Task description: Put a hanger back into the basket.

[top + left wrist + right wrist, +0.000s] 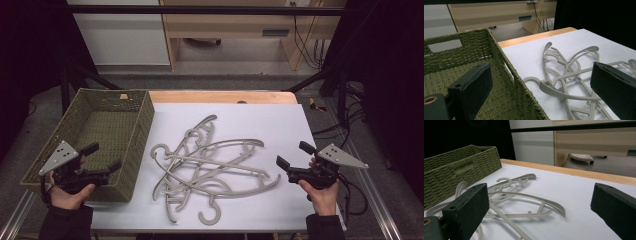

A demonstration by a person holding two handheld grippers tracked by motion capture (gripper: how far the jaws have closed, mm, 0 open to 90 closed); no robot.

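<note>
**Hangers heaped mid-frame, both grippers empty**

A tangle of grey hangers (210, 165) lies centre-frame on the white worktop (280, 125), long axes crossing, hooks pointing various ways. Green basket (137, 130) at left. Left gripper (102, 159) and right gripper (292, 155): fingers wide apart, holding nothing.

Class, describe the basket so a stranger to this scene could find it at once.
Start at the white table top and look to its left edge. There stands a rectangular green woven basket, empty, beside the pile of grey hangers; it alone has walls.
</note>
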